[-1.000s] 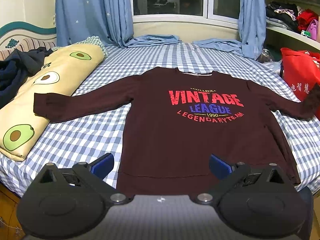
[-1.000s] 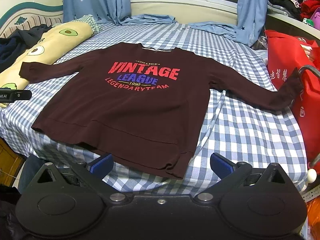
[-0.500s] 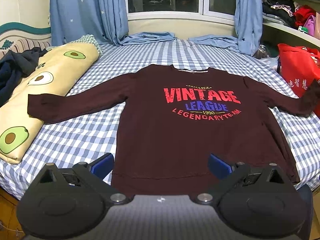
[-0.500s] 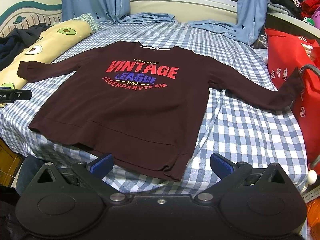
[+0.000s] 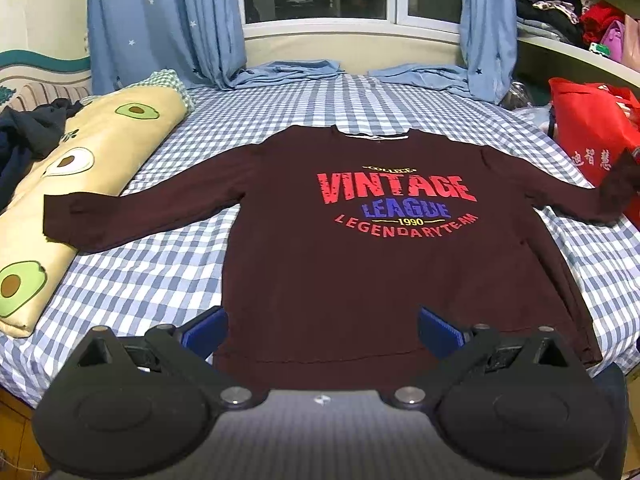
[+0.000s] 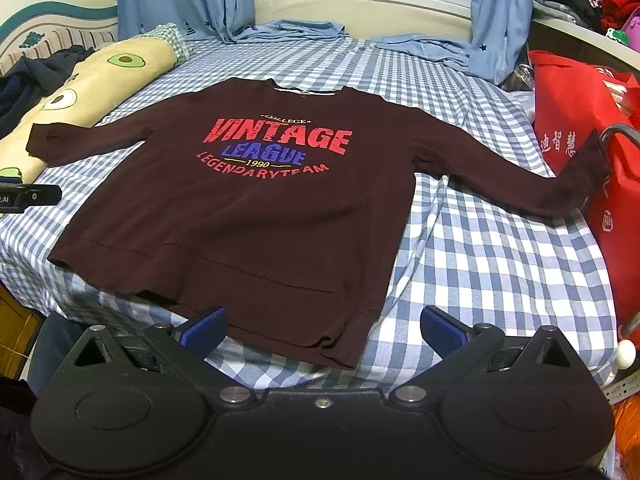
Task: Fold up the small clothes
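Observation:
A dark maroon long-sleeved shirt with red and blue "VINTAGE LEAGUE" print lies flat, front up, on the checked bed, both sleeves spread out. Its left cuff rests against the avocado pillow; its right cuff reaches the red bag. My left gripper hovers open above the shirt's hem, nothing between its blue pads. My right gripper hangs open over the hem's right corner, also holding nothing. The left gripper's body shows at the left edge of the right wrist view.
A long avocado-print pillow lies along the bed's left side with dark clothes behind it. A red bag stands at the right edge. Blue curtains and folded blue cloth sit by the window. Bare checked sheet lies right of the shirt.
Both grippers have drifted slightly, so the shirt sits a little differently in each view. The shirt has not moved and both grippers stay open.

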`<control>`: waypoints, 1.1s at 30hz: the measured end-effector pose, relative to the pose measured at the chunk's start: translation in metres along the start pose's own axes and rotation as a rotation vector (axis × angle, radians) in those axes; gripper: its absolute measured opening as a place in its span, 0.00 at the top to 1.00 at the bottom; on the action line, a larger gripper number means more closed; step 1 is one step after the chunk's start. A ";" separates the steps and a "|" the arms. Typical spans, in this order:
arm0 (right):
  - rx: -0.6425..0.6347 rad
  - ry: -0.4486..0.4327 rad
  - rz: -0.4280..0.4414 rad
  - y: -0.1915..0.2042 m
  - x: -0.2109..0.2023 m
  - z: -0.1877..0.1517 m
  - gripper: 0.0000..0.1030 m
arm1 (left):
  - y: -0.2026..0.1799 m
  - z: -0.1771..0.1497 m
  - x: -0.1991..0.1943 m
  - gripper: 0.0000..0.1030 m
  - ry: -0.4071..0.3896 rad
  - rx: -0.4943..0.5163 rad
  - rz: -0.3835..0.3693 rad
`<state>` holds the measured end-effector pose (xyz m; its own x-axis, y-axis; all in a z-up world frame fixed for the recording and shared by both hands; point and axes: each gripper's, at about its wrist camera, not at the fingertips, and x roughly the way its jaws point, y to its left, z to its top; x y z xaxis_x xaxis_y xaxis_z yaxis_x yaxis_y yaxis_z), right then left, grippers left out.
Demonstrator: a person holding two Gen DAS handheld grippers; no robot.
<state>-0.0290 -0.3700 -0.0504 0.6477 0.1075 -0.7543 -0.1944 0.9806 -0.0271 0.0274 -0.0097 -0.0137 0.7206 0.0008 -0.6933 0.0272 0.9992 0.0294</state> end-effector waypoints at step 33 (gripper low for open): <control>0.193 -0.133 -0.381 -0.185 0.106 0.052 0.01 | -0.066 0.034 0.046 0.01 -0.039 0.250 -0.077</control>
<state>0.1140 -0.5313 -0.0916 0.7377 -0.2597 -0.6231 0.2093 0.9655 -0.1546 0.0821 -0.0774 -0.0231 0.7358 -0.0817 -0.6722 0.2502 0.9552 0.1578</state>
